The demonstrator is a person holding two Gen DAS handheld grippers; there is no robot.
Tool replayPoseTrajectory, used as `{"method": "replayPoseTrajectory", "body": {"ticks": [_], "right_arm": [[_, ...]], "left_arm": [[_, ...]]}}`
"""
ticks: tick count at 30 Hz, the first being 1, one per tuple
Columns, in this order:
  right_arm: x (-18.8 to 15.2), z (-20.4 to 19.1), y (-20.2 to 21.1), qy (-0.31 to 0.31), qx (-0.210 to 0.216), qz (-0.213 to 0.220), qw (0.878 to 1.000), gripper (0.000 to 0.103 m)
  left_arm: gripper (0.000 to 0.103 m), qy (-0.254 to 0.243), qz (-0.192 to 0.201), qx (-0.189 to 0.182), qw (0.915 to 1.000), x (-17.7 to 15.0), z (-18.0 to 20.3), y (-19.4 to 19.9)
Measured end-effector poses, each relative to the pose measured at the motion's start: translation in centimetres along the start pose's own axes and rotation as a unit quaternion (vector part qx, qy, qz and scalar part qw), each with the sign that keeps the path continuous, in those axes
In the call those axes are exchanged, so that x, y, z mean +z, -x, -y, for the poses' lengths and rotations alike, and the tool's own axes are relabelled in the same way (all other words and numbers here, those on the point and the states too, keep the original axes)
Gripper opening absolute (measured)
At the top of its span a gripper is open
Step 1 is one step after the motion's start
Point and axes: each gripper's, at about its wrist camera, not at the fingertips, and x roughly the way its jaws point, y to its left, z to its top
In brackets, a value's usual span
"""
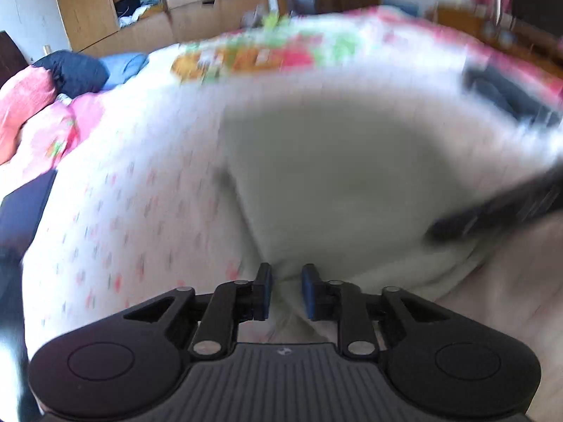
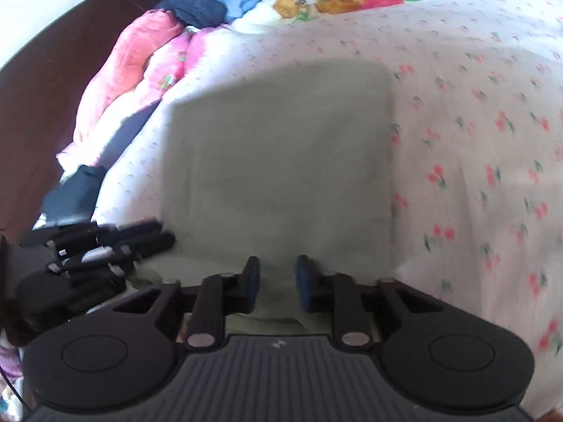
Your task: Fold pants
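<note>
Your pants (image 2: 281, 154) lie as a pale grey-green folded slab on the bed (image 2: 475, 112), filling the centre of both wrist views and reaching up-frame from both claws. In the left wrist view the left claw (image 1: 286, 290) has cloth bunched between its blue pads, though blur hides whether they pinch it. In the right wrist view the right claw (image 2: 278, 281) stands over the near hem, jaws slightly apart, grip unclear. Both claws sit at that near edge, so neither is closer. A pink quilt (image 2: 140, 56) and dark clothes (image 2: 197, 8) lie at upper left, clear of the pants.
</note>
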Motion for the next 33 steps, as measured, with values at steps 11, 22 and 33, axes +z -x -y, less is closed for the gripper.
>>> {"method": "replayPoseTrajectory", "body": {"ticks": [11,22,33], "right_arm": [[-4.8,-2.7,5.5,-0.03,-0.066,0.025,0.997,0.025],[-6.2,-8.0,11.2,0.014,-0.058,0.086,0.995,0.031],[-4.2,-9.3,10.4,0.006,-0.044,0.105,0.993,0.032]], "left_arm": [[0.039,0.039,-0.006,0.046,0.9982,-3.0,3.9,6.2],[0.046,0.087,0.059,0.031,0.9939,-2.8,5.5,13.0],[0.054,0.076,0.043,0.071,0.9937,-1.6,7.0,11.8]]}}
